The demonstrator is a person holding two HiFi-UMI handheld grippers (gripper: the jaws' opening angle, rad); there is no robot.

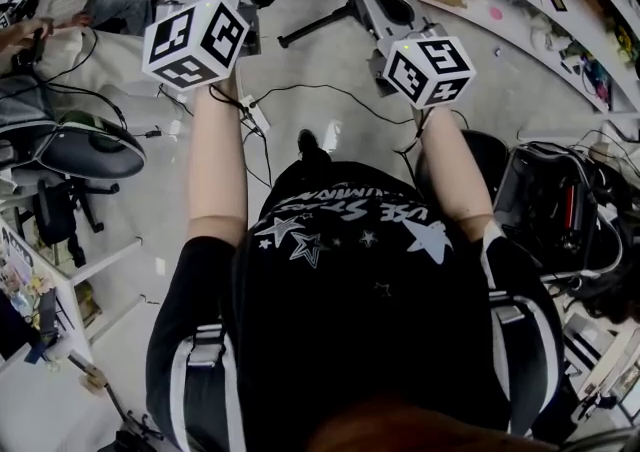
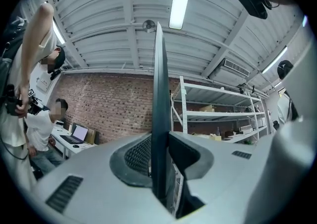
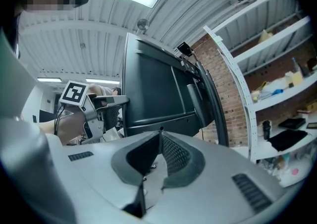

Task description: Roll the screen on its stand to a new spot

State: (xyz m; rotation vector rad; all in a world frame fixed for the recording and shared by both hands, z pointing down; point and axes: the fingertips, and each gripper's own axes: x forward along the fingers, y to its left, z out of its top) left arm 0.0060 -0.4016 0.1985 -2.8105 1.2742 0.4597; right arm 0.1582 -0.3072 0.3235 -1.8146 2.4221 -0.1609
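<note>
Rolling step seemingly in hand: left claw (image 2: 159,141) is clamping the screen (image 2: 159,69) by its edge, right claw (image 3: 159,133) is sitting closed at its lower rim; next is likely calling for steady pushing.

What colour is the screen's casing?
The screen is black; the right gripper view shows it best.

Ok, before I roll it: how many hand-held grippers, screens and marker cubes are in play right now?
hand-held grippers: 2, the left hand-held gripper shut on the edge of the screen, the right hand-held gripper shut on nothing
screen: 1
marker cubes: 2, one on each gripper
total: 5
</note>
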